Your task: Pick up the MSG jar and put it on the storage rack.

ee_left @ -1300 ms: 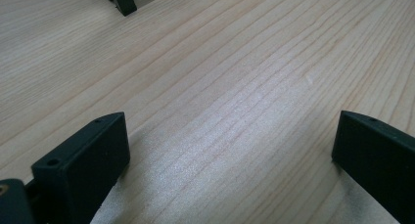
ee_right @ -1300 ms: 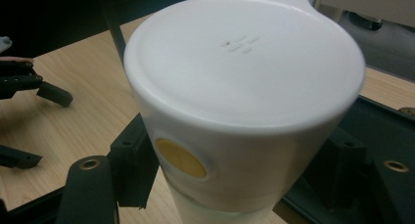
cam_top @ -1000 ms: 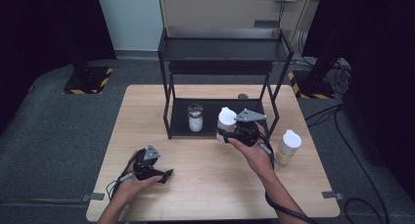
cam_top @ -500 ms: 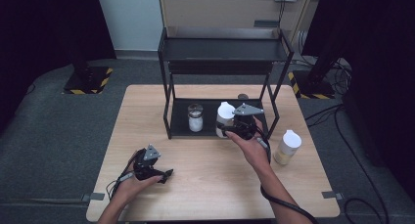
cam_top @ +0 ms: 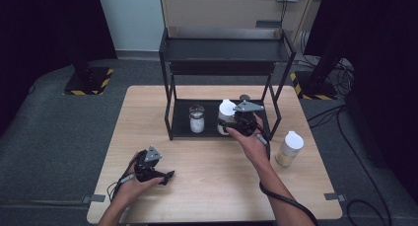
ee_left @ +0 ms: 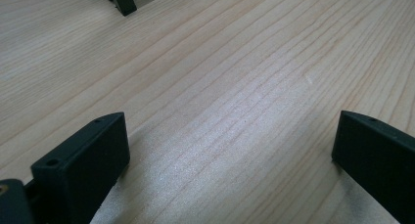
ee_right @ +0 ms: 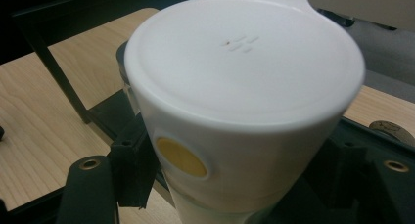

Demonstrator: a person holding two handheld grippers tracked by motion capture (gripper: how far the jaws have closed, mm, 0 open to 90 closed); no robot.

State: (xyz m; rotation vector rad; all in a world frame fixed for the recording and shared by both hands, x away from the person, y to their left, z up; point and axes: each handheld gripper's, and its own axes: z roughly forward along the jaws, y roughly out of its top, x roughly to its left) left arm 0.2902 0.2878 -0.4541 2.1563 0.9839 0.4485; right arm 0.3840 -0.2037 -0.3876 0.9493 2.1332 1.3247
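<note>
My right gripper [cam_top: 232, 126] is shut on a white-lidded jar [cam_top: 226, 110] and holds it over the bottom shelf of a black two-level rack [cam_top: 224, 51]. In the right gripper view the jar's white lid [ee_right: 244, 62] with a yellow dot looms close, and both jaws press its sides. A small glass jar [cam_top: 196, 119] of white powder stands on the same shelf to the left. My left gripper [cam_top: 168, 176] rests low on the wooden table [cam_top: 207, 186] near its front left. Its jaws stand wide apart over bare wood [ee_left: 230, 116].
A second white-lidded jar [cam_top: 289, 148] with pale contents stands on the table right of the rack. A small dark round object [cam_top: 244, 97] lies behind the rack's right side. The rack's legs frame the shelf opening.
The right gripper has carried the white-lidded jar forward, farther onto the rack's bottom shelf. The left gripper has stayed in place.
</note>
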